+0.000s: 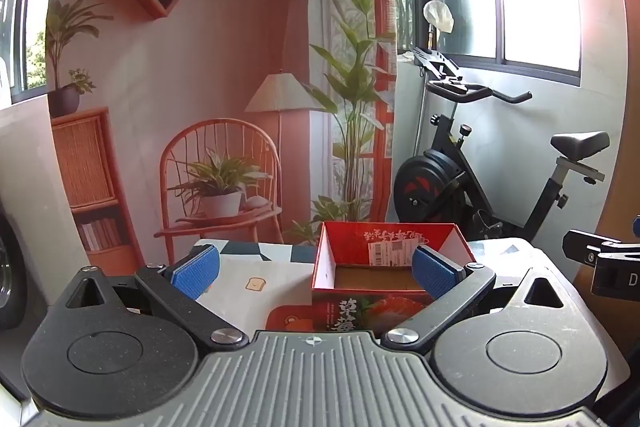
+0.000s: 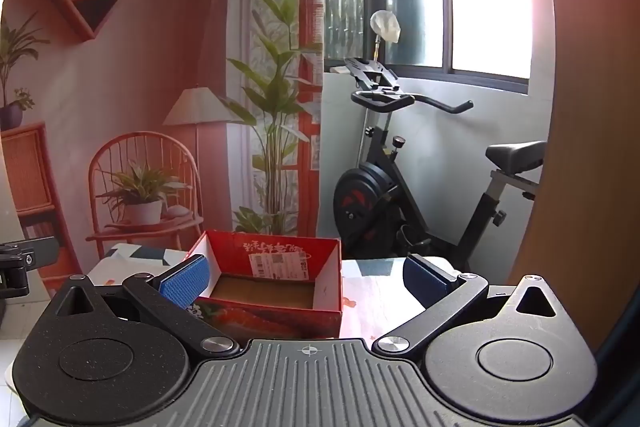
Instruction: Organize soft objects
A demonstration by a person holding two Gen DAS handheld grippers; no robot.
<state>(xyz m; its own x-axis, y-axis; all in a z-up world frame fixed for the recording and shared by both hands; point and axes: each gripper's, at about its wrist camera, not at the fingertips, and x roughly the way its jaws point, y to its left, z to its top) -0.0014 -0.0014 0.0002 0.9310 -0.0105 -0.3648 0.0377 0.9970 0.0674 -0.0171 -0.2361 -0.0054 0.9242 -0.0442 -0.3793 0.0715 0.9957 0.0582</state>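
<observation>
An open red cardboard box [image 1: 348,247] with a brown bottom and a white label inside stands on the patterned table [image 1: 248,267]. It looks empty. It also shows in the right wrist view [image 2: 320,259]. My left gripper [image 1: 315,273] is open and empty, held just in front of the box, its right pad [image 1: 434,273] over the box's right side. My right gripper [image 2: 306,277] is open and empty, its left pad [image 2: 186,279] over the box's near left corner. No soft object is in view.
An exercise bike [image 1: 472,183] stands behind the table at the right, under a window. A printed backdrop [image 1: 180,87] of a chair, plants and shelves hangs behind. Part of the right gripper [image 1: 604,259] shows at the left wrist view's right edge.
</observation>
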